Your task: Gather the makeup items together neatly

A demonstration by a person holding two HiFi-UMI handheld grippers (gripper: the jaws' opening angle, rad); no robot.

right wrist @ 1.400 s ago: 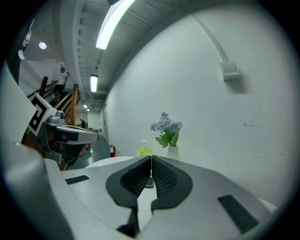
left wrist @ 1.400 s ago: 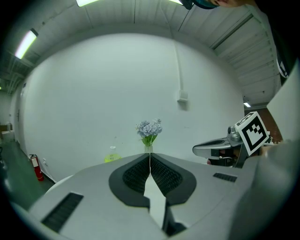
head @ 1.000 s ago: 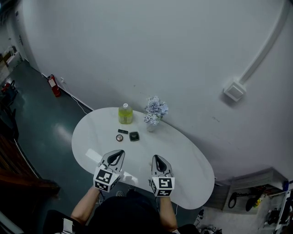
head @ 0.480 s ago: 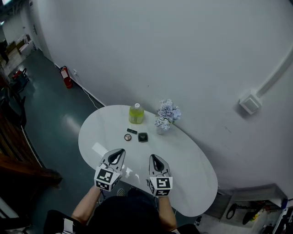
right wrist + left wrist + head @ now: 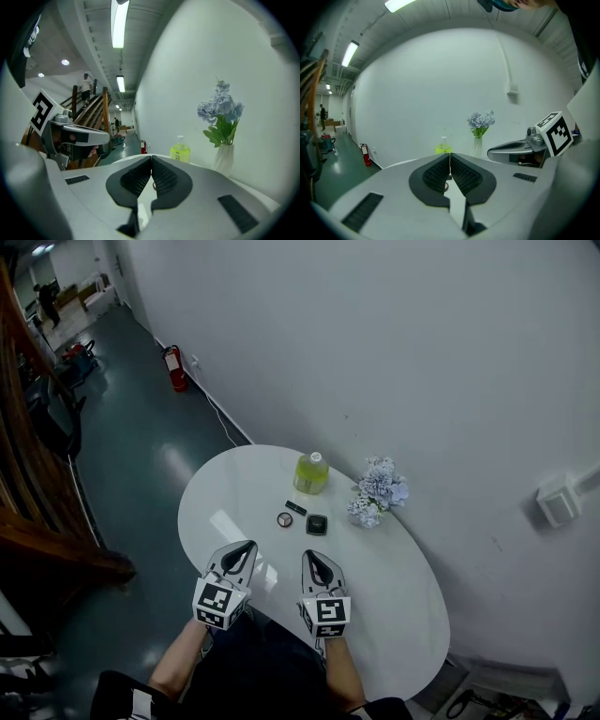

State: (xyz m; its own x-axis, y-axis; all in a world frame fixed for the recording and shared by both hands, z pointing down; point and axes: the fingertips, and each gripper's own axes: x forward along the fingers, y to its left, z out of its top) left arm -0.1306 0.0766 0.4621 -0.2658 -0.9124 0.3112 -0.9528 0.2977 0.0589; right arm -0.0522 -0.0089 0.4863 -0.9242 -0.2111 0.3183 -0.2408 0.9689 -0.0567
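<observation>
White table (image 5: 398,610): oval and glossy, set close against a pale wall; all the small things stand or lie on it.
Makeup items: three small pieces lie in a loose cluster near the middle of the table, between the bottle and the two grippers.
Round compact (image 5: 284,519): lies flat at the left of the cluster, apart from the square case.
Square case (image 5: 317,524): dark and flat, at the right of the cluster, near the round compact but not touching it.
Dark stick (image 5: 296,508): short, lies flat between those two and a little nearer the bottle; whether it touches either cannot be told.
Bottle (image 5: 311,472): clear, filled with yellow-green liquid, upright beyond the makeup on the wall side of the table.
Flowers (image 5: 380,486): pale blue bunch, upright in a clear vase (image 5: 224,158), just right of the bottle.
Left hand-held gripper (image 5: 247,547): jaws pressed together with nothing between them; it hangs over the near part of the table, pointing toward the makeup and apart from it.
Right hand-held gripper (image 5: 307,555): jaws likewise together and empty; it sits beside the left one, its tip near the square case but short of it.
Floor: dark green and shiny; a red fire extinguisher (image 5: 174,368) stands by the wall.
</observation>
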